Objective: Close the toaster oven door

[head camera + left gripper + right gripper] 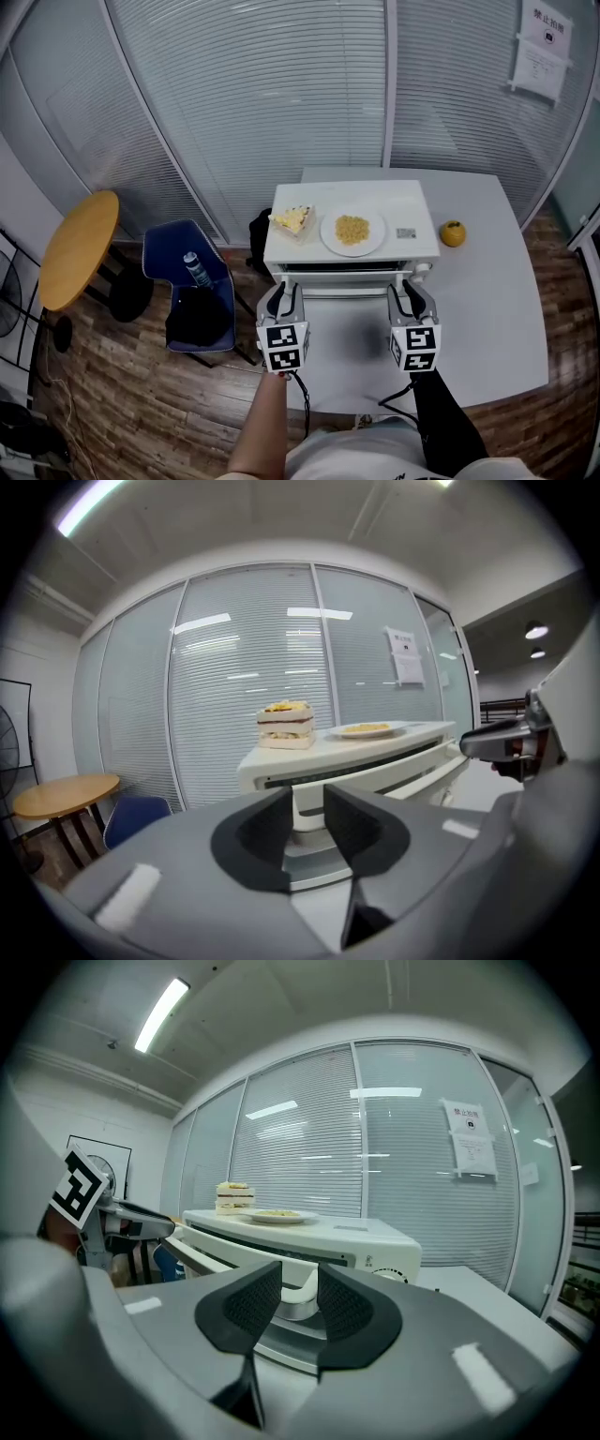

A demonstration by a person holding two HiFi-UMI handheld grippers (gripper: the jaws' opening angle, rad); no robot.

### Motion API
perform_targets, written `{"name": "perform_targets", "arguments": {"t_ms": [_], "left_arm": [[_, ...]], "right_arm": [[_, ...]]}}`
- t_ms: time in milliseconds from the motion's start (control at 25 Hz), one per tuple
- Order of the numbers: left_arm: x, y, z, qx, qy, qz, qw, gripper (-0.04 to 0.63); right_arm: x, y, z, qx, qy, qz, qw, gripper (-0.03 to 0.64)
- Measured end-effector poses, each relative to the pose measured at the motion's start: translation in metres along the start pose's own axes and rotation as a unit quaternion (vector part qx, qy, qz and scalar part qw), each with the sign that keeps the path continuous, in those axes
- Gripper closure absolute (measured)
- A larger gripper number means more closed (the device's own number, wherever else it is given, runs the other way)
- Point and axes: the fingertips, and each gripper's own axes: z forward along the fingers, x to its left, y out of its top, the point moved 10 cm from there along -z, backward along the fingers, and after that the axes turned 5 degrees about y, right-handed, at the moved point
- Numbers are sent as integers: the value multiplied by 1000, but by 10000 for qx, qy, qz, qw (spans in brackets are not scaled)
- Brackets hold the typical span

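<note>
This looks like an office meeting room. Curved glass partition walls are lined with closed blinds, and a printed notice is stuck on the glass. A strip light runs overhead, the floor is wood plank, and there is a round wooden table and a blue chair.

Your pale grey table, your white toaster oven standing at its far left part, a yellow-orange fruit just right of that oven

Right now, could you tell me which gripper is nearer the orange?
Right. The right gripper grips the door handle end nearest the orange; the left gripper grips the opposite end, farther away.
</note>
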Motion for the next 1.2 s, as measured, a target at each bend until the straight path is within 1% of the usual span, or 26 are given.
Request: {"name": "perform_targets", "arguments": {"t_ms": [80,320,600,840,1000,1200], "left_arm": [[1,3,6,-32,11,-19,10000,433],[0,13,21,-69,-22,98,9999,434],[-4,17,29,-50,-85,5,10000,434],[-4,13,30,107,-142,33,9998,434],[-7,19,25,49,-241,-1,9997,434],[-4,25,14,-107,-248,30,9996,434]], "right_arm": [[-3,4,7,-17,-7,-10,10000,499],[-11,12,23,-31,-13,83,10000,499],[-12,13,27,-40,83,152,9998,499],[-7,16,26,43,208,-307,9993,497],[-2,20,22,-3,240,-336,9991,497],[3,28,12,-136,228,-321,9991,497]]}}
